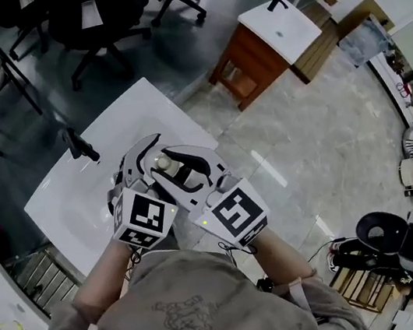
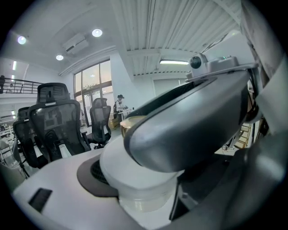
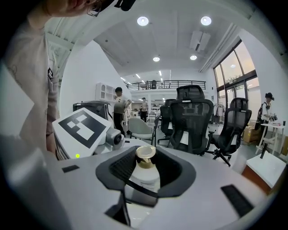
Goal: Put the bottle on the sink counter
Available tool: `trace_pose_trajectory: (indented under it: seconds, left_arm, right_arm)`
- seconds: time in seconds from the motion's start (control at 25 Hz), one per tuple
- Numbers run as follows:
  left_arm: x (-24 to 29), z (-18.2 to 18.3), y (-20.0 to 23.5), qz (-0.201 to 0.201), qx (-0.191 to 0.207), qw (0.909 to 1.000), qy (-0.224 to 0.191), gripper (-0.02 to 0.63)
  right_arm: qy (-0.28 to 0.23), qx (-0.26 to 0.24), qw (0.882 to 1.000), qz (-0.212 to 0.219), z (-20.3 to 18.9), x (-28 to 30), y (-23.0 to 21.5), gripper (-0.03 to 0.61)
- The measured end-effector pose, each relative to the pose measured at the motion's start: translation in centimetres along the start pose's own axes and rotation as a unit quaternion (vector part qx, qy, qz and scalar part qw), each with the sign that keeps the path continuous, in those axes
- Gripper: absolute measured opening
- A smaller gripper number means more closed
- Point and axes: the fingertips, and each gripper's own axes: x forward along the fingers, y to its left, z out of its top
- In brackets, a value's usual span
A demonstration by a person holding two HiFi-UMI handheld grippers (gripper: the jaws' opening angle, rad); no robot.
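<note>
White bottle (image 3: 145,177) in right gripper's (image 3: 146,167) jaws

Head view stares steeply down over the sink counter (image 1: 63,201); both gripper views sit low, tight on the bottle (image 3: 145,177), facing office chairs (image 3: 193,117).

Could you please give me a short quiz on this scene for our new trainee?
1. True or false: the bottle already stands on the sink counter.
2. What colour is the bottle's cap? A black, B pale gold, C red.
3. Which black fixture stands on the sink counter?
Key: 1 false, the right gripper holds it above the counter; 2 B; 3 the faucet.
</note>
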Motion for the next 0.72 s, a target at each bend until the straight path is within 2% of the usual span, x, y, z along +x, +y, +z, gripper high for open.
trace_pose_trajectory:
  seconds: [0.4, 0.72]
  left_arm:
    - [3.5, -3.1, 10.2, 0.06, -0.019, 0.998, 0.006, 0.33]
    - [5.6, -6.6, 16.3, 0.142, -0.06, 0.9879, 0.021, 0.33]
  right_arm:
    - [-0.001, -0.015, 0.999, 0.043, 0.5, 9.4, -4.7, 0.138]
    - [0.002, -0.054, 0.989, 0.135, -0.6, 15.4, -6.8, 0.138]
